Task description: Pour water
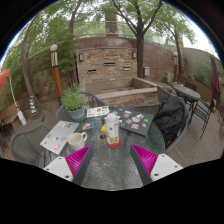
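Note:
A clear bottle with a white cap and a red base (pixel 113 129) stands upright on the grey glass table (pixel 112 168), just ahead of my fingers and midway between them. A white cup (pixel 76 141) sits to its left, close to my left finger (pixel 75 161). My gripper (pixel 113 163) is open, both pink pads wide apart, with only table top between them. The bottle is beyond the fingertips, not touched.
Papers and a magazine (pixel 57 135) lie on the table's left, more printed sheets (pixel 133 122) behind the bottle. A potted plant (pixel 74 101) stands at the back left. Metal chairs (pixel 170 118) ring the table; a brick fireplace (pixel 106 66) and fence lie beyond.

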Tool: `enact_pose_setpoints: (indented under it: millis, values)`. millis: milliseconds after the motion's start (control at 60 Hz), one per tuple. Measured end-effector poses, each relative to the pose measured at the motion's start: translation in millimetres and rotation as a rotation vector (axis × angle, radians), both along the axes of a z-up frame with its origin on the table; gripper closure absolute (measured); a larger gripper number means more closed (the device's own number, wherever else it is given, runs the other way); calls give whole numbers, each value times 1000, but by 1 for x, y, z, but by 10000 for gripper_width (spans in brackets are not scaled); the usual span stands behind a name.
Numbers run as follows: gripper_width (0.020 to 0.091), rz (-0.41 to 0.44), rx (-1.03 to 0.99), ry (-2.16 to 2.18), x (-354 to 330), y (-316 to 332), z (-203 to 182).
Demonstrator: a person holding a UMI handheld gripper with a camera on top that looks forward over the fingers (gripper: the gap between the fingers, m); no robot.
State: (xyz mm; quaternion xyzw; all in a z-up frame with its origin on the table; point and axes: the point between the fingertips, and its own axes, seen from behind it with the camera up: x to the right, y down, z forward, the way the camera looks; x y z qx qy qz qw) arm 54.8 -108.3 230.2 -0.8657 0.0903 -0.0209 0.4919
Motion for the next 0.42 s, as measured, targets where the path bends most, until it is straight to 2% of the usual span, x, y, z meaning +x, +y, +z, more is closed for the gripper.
enact_pose_setpoints:
  millis: [183, 333, 417]
  values:
    - [267, 3, -13, 70, -15, -58, 59]
    - [274, 12, -10, 116, 3, -89, 81]
    - [280, 45, -19, 125, 20, -106, 81]
